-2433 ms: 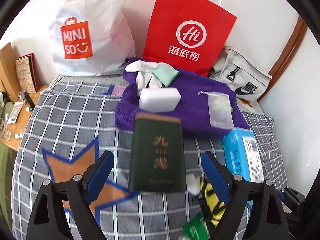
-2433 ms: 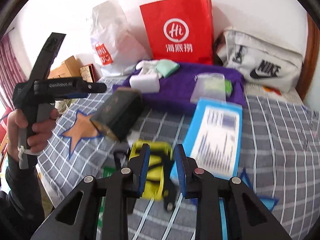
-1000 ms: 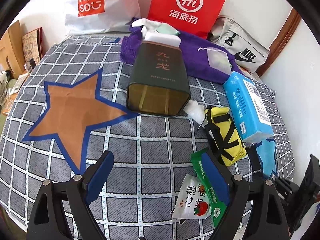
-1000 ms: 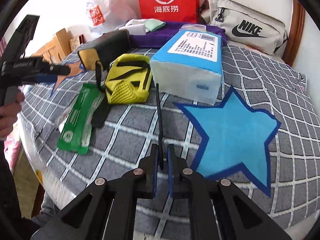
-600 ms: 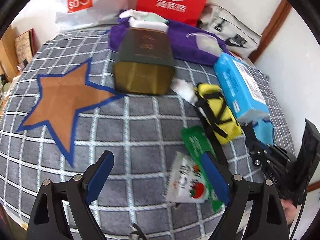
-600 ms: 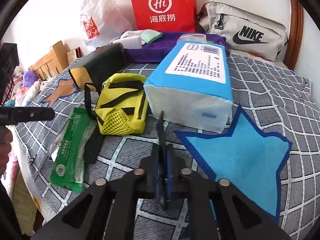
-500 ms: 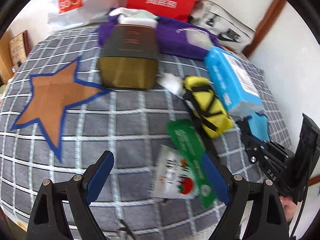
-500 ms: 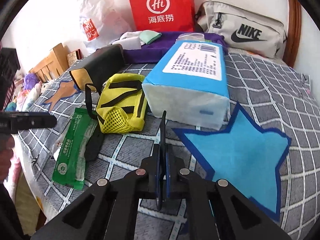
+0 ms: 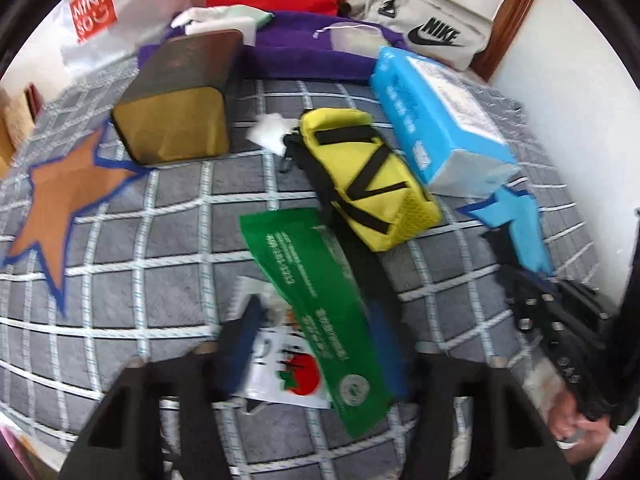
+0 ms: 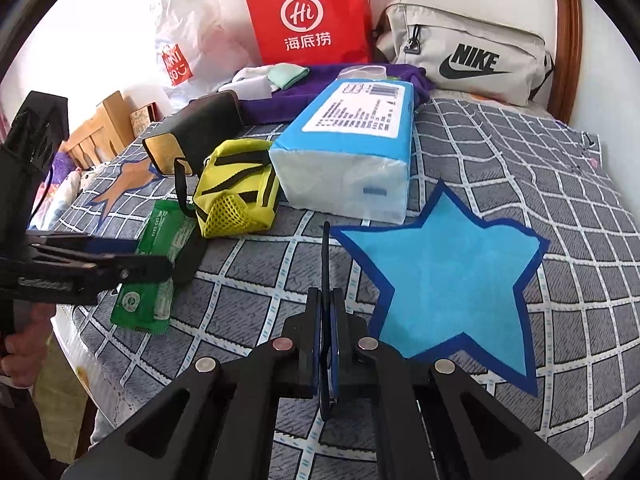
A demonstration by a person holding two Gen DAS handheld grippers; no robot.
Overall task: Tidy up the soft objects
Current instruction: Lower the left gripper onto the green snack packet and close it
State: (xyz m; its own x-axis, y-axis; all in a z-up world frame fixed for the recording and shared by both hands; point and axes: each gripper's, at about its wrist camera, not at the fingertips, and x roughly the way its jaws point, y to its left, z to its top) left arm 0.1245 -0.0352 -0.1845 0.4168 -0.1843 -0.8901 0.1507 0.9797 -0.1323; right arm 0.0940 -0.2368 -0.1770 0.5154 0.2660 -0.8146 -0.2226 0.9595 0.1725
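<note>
On the checked bedspread [image 9: 180, 240] lie a green packet [image 9: 304, 280], a white tomato packet [image 9: 288, 368], a yellow pouch [image 9: 368, 184] and a blue tissue pack [image 9: 436, 112]. My left gripper [image 9: 316, 340] is blurred, its jaws closing, with both packets between the pads. One pad meets the white packet, the other the green packet's edge. In the right wrist view the left gripper [image 10: 136, 266] lies over the green packet [image 10: 160, 248]. My right gripper [image 10: 326, 296] is shut on a thin black strap [image 10: 326, 248], left of the blue star [image 10: 448, 276].
A dark green tin [image 9: 180, 108] lies beside an orange star [image 9: 64, 196]. Behind it are a purple towel [image 9: 308, 56], a red paper bag [image 10: 312, 12], a white plastic bag [image 10: 188, 32] and a grey Nike bag [image 10: 468, 60]. The bed edge [image 10: 92, 344] runs at the lower left.
My left gripper has moved right, over the green and white packets, and its jaws have narrowed from wide apart onto them. The right gripper stays shut on the strap, barely moved.
</note>
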